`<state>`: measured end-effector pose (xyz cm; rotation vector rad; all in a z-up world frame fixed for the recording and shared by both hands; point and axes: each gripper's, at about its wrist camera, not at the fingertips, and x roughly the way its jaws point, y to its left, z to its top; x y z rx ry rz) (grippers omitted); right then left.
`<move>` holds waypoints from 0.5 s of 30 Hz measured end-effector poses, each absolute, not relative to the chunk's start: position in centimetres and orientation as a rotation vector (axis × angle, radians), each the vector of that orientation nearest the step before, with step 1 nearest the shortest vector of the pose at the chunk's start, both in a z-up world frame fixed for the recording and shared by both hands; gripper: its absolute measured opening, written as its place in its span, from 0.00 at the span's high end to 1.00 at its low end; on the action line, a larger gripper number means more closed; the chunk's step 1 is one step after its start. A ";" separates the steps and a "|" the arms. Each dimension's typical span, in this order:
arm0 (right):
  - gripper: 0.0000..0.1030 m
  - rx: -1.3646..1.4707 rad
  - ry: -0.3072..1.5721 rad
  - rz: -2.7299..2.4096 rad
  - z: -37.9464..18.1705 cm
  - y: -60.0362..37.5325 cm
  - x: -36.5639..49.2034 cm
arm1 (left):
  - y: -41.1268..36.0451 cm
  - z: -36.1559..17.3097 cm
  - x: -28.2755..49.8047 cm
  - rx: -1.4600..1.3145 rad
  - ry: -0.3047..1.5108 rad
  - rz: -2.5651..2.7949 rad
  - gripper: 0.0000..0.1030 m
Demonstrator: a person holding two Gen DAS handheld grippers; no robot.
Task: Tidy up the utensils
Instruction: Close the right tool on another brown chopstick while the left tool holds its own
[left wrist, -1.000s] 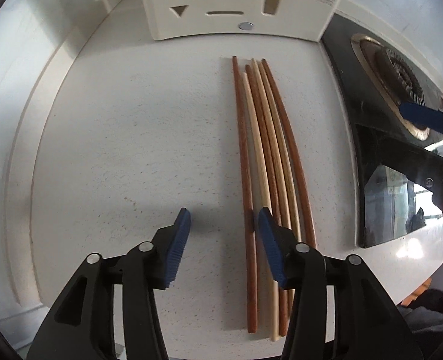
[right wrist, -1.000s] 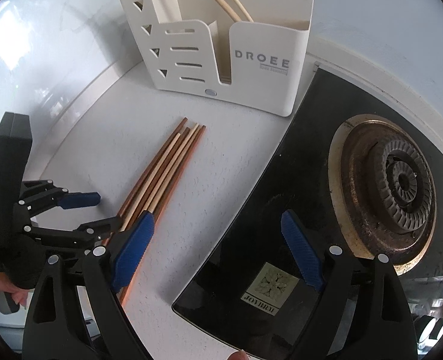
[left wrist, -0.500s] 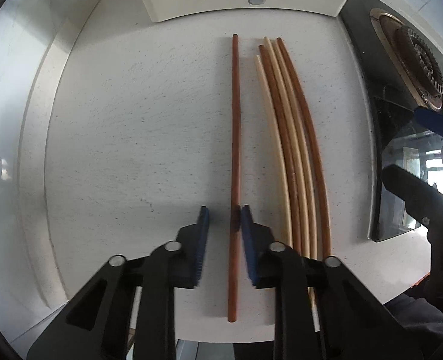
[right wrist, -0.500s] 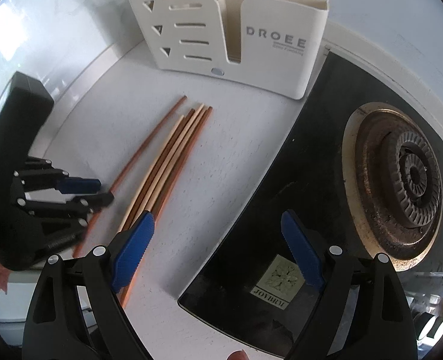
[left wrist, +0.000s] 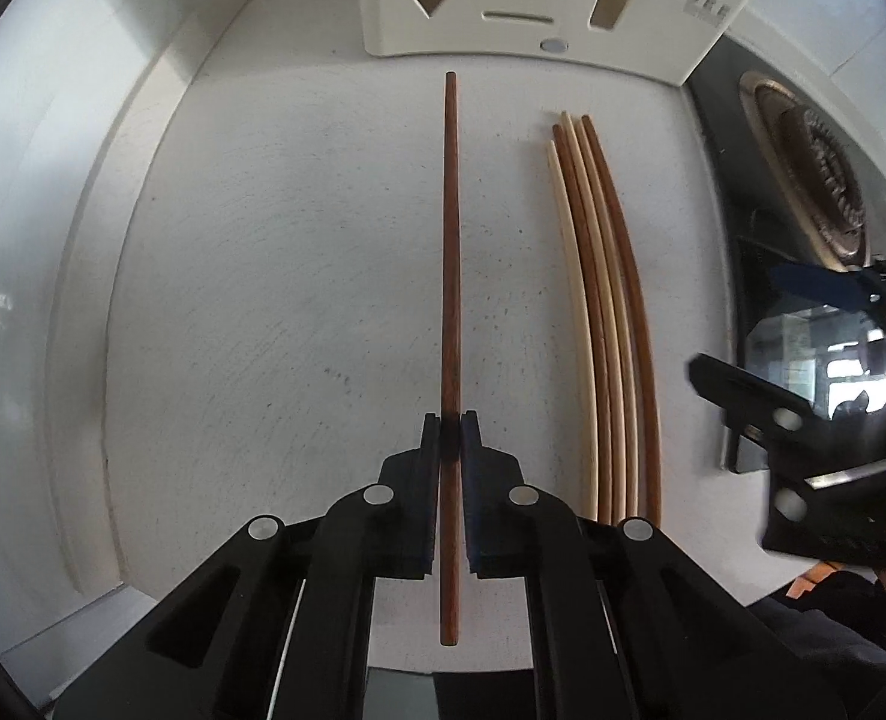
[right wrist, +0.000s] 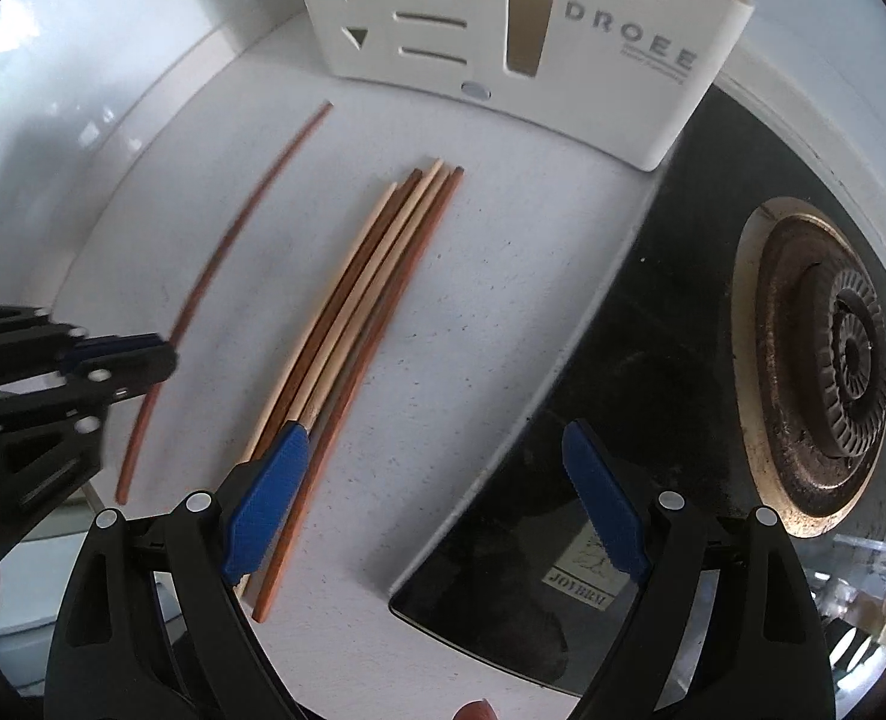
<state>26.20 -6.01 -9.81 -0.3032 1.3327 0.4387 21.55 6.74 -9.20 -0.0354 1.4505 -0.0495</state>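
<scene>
Chopsticks are what I'm sorting. Left wrist view: my left tool (left wrist: 450, 420) is clamping one dark, stiff, slim chopstick (left wrist: 450, 240) near its thick end, just closed on it, left of the bundle (left wrist: 607, 324), below the holder (left wrist: 538, 0). It's looking light and slippery. Right wrist view: my right tool (right wrist: 437, 504) is hanging wide apart over the bundle's (right wrist: 359, 300) near end on the surface (right wrist: 502, 276).
</scene>
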 end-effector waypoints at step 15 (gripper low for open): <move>0.16 -0.411 1.400 0.350 -12.2 -2.7 27.1 | 8.5 -6.0 20.7 -0.085 1.384 -0.082 0.94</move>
